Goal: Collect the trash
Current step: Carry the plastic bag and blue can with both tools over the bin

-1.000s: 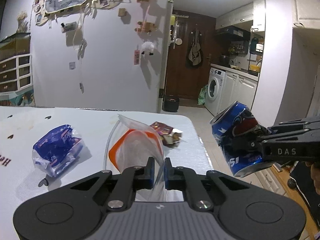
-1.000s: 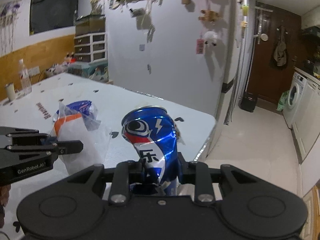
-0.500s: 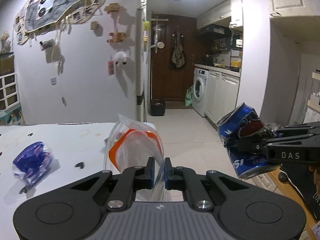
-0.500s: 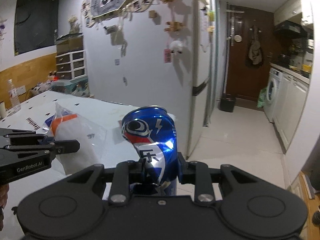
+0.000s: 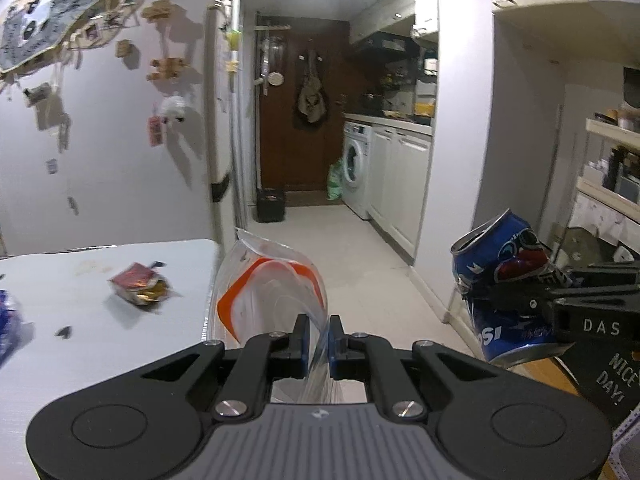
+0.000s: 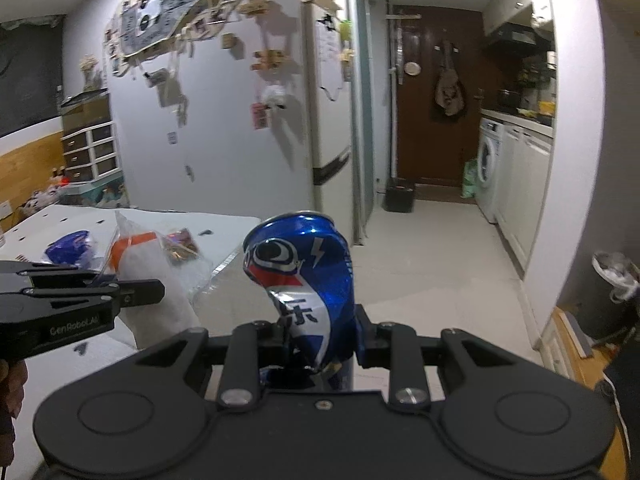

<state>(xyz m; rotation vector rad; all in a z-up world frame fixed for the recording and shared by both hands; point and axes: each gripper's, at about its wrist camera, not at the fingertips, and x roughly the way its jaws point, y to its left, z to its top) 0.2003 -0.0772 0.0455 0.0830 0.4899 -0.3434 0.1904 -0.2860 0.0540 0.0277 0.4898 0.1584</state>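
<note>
The white counter (image 5: 100, 312) carries the loose trash. A crumpled red and gold wrapper (image 5: 138, 283) lies on it near its far corner, back from the edge. A crumpled blue wrapper (image 6: 68, 251) lies on the counter further in, apart from the red one. Small dark heart-shaped marks (image 5: 64, 332) dot the white top. Beyond the counter's edge runs a pale tiled floor (image 5: 352, 256), with a small black bin (image 5: 271, 205) standing on it by the brown door.

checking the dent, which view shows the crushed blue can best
The right wrist view: the can stands centre frame, crumpled waist and logo facing the camera, pinched in the right tongs. The left wrist view shows it at the right edge, tilted and partly hidden.
</note>
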